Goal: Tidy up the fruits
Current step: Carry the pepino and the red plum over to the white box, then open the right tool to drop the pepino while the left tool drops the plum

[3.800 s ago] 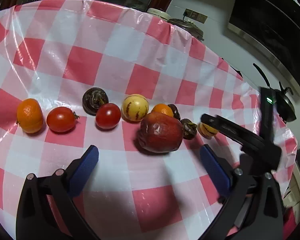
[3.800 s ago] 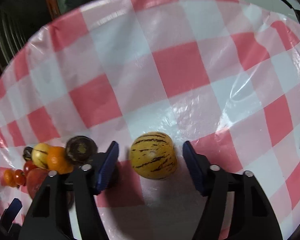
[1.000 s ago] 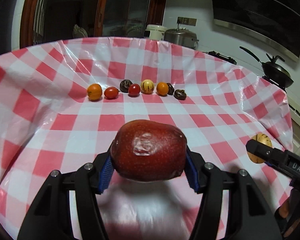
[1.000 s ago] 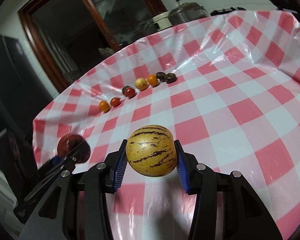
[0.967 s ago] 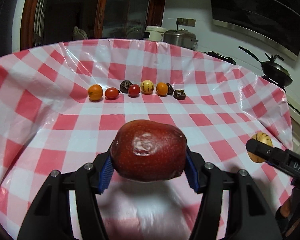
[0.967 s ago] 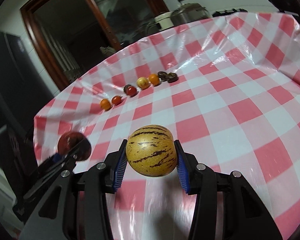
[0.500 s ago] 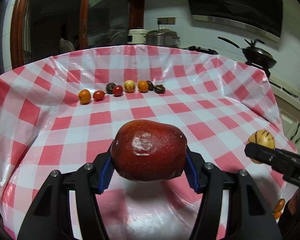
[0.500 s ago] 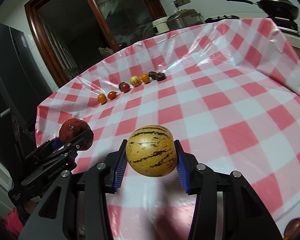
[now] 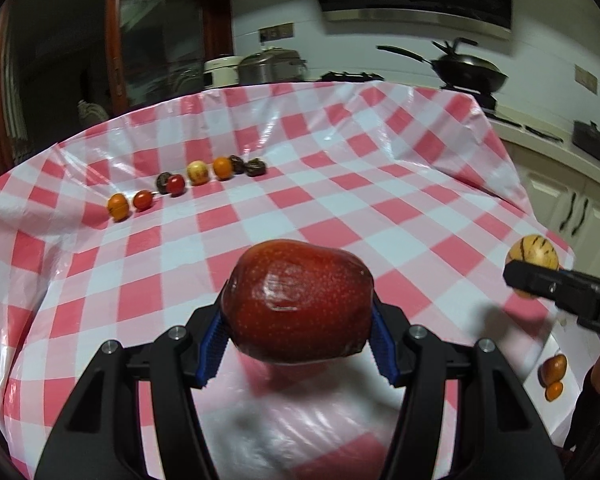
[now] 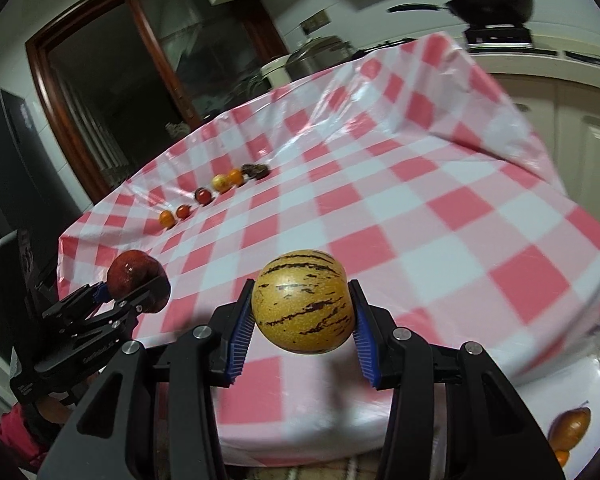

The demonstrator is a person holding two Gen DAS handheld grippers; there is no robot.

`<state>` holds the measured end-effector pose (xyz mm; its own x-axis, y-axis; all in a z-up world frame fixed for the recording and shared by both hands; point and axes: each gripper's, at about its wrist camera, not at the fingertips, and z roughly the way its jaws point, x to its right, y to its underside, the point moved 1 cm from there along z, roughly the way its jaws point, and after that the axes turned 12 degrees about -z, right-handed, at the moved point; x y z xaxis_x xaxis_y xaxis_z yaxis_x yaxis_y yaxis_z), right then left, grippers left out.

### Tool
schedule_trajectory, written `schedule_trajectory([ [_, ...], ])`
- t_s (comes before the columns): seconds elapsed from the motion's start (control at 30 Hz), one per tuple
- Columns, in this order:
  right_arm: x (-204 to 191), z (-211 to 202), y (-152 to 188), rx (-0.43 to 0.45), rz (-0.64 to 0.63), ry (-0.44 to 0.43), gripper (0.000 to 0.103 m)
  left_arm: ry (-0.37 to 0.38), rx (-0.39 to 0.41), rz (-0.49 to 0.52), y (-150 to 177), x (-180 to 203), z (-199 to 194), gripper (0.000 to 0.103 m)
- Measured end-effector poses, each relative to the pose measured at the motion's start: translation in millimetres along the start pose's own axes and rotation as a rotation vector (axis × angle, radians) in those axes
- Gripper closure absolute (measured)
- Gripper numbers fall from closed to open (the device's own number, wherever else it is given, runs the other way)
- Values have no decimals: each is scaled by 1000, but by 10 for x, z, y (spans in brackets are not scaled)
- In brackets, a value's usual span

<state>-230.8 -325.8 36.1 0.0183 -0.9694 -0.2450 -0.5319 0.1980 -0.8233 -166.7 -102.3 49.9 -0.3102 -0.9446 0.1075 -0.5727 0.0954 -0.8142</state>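
The left gripper (image 9: 298, 334) pinches a red apple (image 9: 298, 300) over the near table edge; the right gripper (image 10: 302, 334) clamps a striped yellow melon (image 10: 303, 300). Far left, a fruit row (image 9: 188, 182), seemingly tomatoes and oranges, lines the checkered tablecloth (image 9: 340, 200).

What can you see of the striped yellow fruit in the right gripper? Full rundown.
The striped yellow fruit is round, smooth and slightly glossy, tan-yellow with broken dark purple streaks. It looks whole and unbruised. The right gripper holds it by its sides between blue ribbed pads, jaws closed on it, lifted off the checked tablecloth near the table's near edge. Nothing else touches it. The left wrist view shows it above a black finger.
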Motion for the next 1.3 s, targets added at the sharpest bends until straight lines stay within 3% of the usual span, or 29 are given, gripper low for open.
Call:
schedule_trajectory([
  [0.33,740,-527,390,29,131,135,58,114,-53,154,152,718,-49,43],
  [0.57,1270,-815,792,-7,232,256,58,217,-113,278,316,1298,-39,43],
  [0.8,1722,-836,1195,-135,312,369,58,338,-150,445,553,1972,-122,43],
  [1.0,2058,-710,1430,-323,263,485,58,429,-221,609,940,2520,-87,43],
  [1.13,2268,-492,1507,-462,185,499,58,482,-342,675,1243,2818,153,43],
  [1.3,2398,-83,1514,-549,127,444,58,541,-514,806,1771,3157,489,43],
])
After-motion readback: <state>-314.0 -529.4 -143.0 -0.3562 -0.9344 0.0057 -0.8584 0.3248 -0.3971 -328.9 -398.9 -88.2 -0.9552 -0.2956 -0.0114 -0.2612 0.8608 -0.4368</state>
